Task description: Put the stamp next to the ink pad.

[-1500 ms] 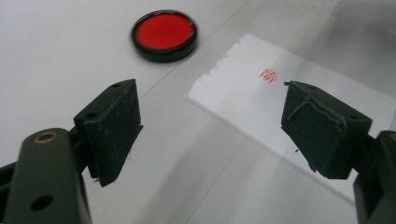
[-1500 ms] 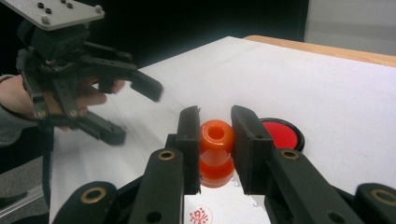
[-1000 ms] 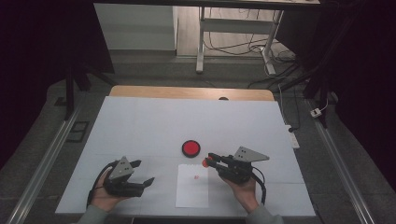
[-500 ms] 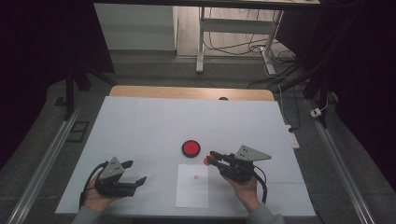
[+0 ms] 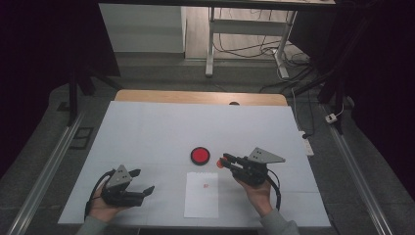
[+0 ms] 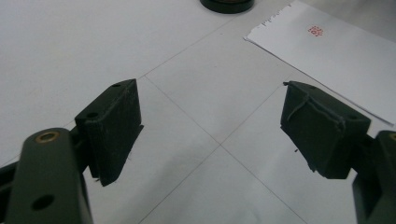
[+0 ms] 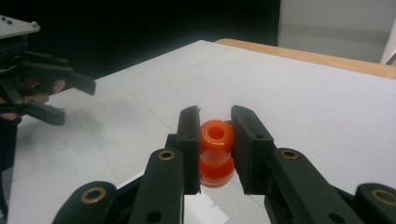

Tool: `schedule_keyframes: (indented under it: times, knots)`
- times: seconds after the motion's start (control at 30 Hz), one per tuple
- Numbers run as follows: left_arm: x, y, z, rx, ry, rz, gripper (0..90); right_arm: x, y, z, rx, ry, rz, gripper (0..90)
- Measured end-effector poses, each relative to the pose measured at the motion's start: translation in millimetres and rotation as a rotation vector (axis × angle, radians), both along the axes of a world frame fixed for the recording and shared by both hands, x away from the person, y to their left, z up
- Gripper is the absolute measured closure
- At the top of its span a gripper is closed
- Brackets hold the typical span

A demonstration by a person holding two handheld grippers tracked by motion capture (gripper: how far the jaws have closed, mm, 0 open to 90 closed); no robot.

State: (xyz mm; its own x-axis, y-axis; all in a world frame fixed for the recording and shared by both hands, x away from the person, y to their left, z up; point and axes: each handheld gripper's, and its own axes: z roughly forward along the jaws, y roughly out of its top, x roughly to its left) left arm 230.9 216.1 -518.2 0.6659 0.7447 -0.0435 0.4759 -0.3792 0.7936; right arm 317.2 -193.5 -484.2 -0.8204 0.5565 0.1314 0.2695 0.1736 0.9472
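Note:
My right gripper (image 5: 226, 161) is shut on a small orange-red stamp (image 7: 216, 149), held just above the table to the right of a round red ink pad (image 5: 199, 155). In the right gripper view both pads press the stamp's sides. A white sheet of paper (image 5: 201, 203) with a small red stamp mark (image 5: 206, 185) lies in front of the pad. My left gripper (image 5: 143, 181) rests open at the near left of the table, nothing between its pads (image 6: 116, 126). Its own view shows the paper's corner (image 6: 327, 60) and the pad's edge (image 6: 227, 4) ahead.
The white table top (image 5: 161, 127) has a wooden strip (image 5: 195, 97) along its far edge. Metal rails (image 5: 49, 166) run along both sides. A desk frame and cables (image 5: 274, 54) stand on the floor beyond. The left gripper (image 7: 42, 88) appears far off in the right gripper view.
My left gripper has shifted slightly to the left and now points more to the right. The right gripper and the stamp have kept still.

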Motion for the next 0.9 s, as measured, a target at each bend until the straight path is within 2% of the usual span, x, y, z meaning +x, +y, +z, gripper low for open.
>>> schedule_keyframes:
  times: [0.53, 0.9]
  knots:
    - [0.9, -0.3, -0.8, -0.001, 0.011, -0.003, 20.8, 29.0, -5.3, -4.3, -0.006, 0.012, -0.085, 73.3]
    - [1.5, -0.7, -1.7, 0.001, 0.018, -0.012, 20.7, 50.7, 3.7, -9.0, -0.06, 0.027, -0.112, 73.3]
